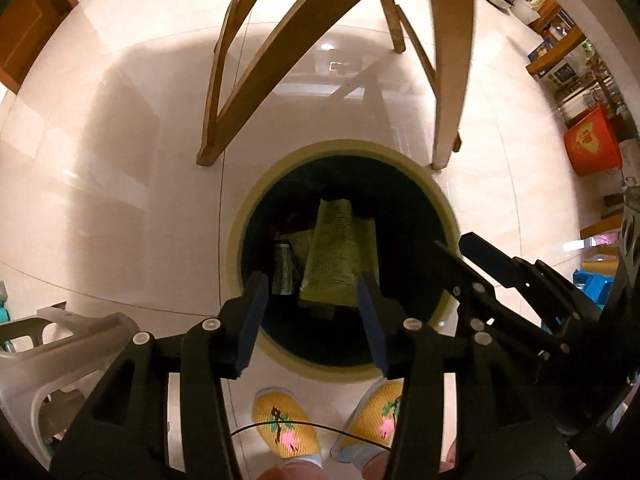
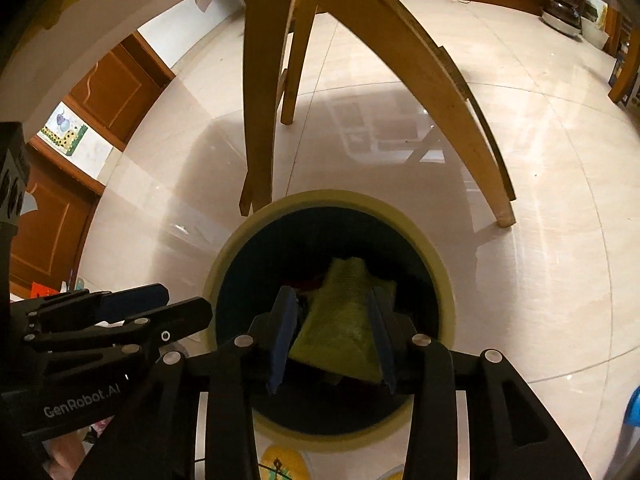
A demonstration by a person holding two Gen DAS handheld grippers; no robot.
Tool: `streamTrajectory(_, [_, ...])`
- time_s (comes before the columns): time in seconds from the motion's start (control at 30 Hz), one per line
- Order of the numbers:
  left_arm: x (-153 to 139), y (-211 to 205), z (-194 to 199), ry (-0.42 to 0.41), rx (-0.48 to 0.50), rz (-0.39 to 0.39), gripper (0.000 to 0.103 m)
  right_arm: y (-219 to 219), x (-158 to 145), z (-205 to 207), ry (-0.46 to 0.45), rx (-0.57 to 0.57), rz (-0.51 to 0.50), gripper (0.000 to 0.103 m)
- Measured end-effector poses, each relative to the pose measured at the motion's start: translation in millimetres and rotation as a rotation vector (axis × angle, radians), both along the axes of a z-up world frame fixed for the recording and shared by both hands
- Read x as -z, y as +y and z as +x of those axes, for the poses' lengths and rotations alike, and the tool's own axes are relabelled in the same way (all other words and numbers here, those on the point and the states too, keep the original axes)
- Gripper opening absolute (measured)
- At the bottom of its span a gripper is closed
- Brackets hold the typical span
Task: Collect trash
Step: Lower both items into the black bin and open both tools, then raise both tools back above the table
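Note:
A round bin with a cream rim (image 1: 240, 216) (image 2: 444, 280) and a dark inside stands on the tiled floor. A yellow-green printed wrapper (image 1: 336, 256) (image 2: 340, 320) lies inside it with other dark trash and a silvery piece (image 1: 285, 268). My left gripper (image 1: 314, 312) hangs open and empty over the bin's near side. My right gripper (image 2: 332, 328) is open above the bin, its blue pads (image 2: 282, 336) on either side of the wrapper, which lies below them. The right gripper also shows in the left wrist view (image 1: 500, 264), and the left gripper in the right wrist view (image 2: 120, 312).
Wooden chair legs (image 1: 448, 80) (image 2: 260, 100) stand just behind the bin. A grey plastic stool (image 1: 52, 352) is at the left, an orange bucket (image 1: 592, 144) and cluttered shelves at the right. Feet in yellow slippers (image 1: 286, 424) are right before the bin.

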State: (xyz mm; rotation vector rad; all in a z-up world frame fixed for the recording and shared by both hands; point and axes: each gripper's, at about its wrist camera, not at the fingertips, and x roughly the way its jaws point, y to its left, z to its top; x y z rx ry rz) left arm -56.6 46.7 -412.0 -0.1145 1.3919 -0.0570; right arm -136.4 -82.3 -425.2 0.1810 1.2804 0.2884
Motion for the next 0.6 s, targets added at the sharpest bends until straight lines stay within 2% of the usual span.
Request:
streamTrajectory(0.2, [-65.0,4.7,-16.8,-0.003,0.002,-0.007,0.043,-8.4,-72.5,-12.5,0.019,0.020,-0.008,0.038])
streamTrajectory(0.37, [-155.2,3.9,-32.5,-0.001,0.015,0.005,0.043,-16.9,-150.4,-17.7,0.038,0.046,-0.003,0.038])
streamTrajectory(0.5, [-231.8,5.1,-39.8,-0.006,0.037,0.055,0.043,-16.7,-234.4,-24.3,0.035,0.070,0.002,0.038])
streamTrajectory(0.6, [-288.4,12.5,-47.6,-0.034,0.045,0.042,0.043,-17.6,-292.5,-24.8,0.035,0.087,0.009,0.038])
